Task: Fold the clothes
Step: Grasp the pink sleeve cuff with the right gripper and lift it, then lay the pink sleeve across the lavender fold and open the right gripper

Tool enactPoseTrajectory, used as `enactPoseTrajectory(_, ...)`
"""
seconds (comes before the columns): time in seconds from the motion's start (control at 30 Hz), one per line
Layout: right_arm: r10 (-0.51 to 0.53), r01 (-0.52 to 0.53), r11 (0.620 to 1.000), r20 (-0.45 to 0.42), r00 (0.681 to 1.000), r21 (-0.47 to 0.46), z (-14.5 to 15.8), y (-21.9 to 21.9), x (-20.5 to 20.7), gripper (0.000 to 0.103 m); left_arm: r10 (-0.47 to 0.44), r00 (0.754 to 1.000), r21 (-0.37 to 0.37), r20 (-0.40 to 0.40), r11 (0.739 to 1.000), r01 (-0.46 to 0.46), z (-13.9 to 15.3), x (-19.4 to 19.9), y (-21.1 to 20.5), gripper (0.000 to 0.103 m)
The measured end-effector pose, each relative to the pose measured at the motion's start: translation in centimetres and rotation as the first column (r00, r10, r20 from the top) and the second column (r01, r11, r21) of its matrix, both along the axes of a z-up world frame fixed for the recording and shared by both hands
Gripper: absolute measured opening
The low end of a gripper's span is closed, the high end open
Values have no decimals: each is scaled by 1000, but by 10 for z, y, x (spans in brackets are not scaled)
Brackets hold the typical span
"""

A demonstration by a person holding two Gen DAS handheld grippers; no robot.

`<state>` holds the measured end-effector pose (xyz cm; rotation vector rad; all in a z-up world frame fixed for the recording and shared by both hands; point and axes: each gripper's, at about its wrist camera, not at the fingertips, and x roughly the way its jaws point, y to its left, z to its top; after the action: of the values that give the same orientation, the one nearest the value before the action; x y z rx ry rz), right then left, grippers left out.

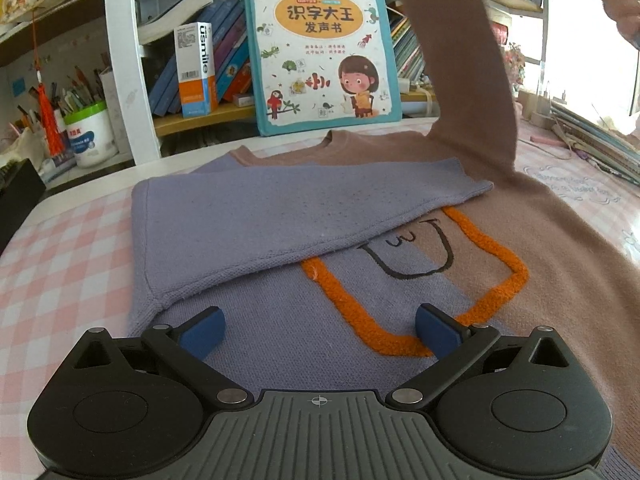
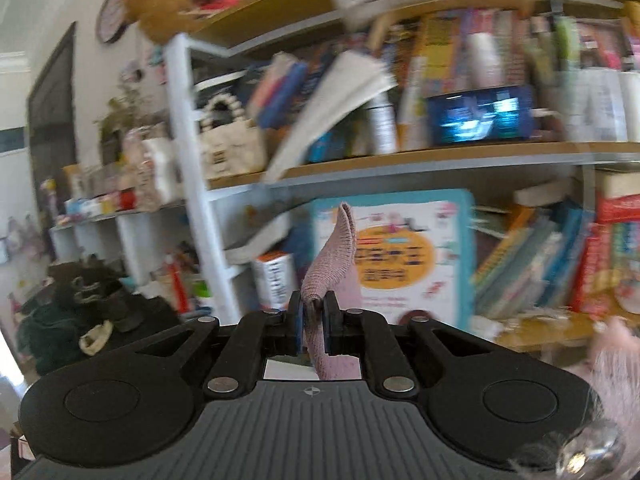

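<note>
A knit sweater (image 1: 280,312), half lilac and half brown with an orange outline and a drawn smile, lies flat on the checked tabletop (image 1: 60,248). Its lilac sleeve (image 1: 280,212) is folded across the chest. The brown sleeve (image 1: 460,60) is lifted high at the right and stretches up out of the left wrist view. My left gripper (image 1: 318,330) stands open just above the sweater's lower front, with nothing between its blue pads. My right gripper (image 2: 313,318) is shut on the brown sleeve's cuff (image 2: 332,256), held up in front of the bookshelf.
A children's book (image 1: 324,48) leans against the shelf behind the sweater. A white tub of pens (image 1: 90,136) stands at the back left, and stacked books (image 1: 592,140) lie at the right. A dark object (image 1: 16,196) sits at the left table edge.
</note>
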<state>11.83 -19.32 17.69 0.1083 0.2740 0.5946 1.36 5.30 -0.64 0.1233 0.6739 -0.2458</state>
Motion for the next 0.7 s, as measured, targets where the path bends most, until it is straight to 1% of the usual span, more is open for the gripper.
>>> enactPoseTrajectory(0.07, 44, -44, 999, -8, 999, -10, -5, 22, 2, 8, 0, 1000, 0, 0, 1000, 0, 0, 0, 0, 103)
enactPoseTrajectory(0.17, 95, -96, 994, -23, 995, -51, -19, 57, 8, 8, 0, 1000, 0, -1, 1000, 0, 1, -1, 0, 103)
enactPoseTrajectory(0.27, 129, -135, 987, -68, 989, -89, -38, 86, 18, 8, 1, 1000, 0, -1, 1000, -1, 1, -1, 1, 103)
enactPoseTrajectory(0.5, 146, -168, 978, -174, 974, -121, -82, 127, 35, 8, 0, 1000, -5, -5, 1000, 0, 1, 0, 2, 103)
enactPoseTrajectory(0.7, 181, -228, 953, -229, 956, -200, -113, 157, 32, 10, 0, 1000, -6, -6, 1000, 0, 1, 1, 2, 103)
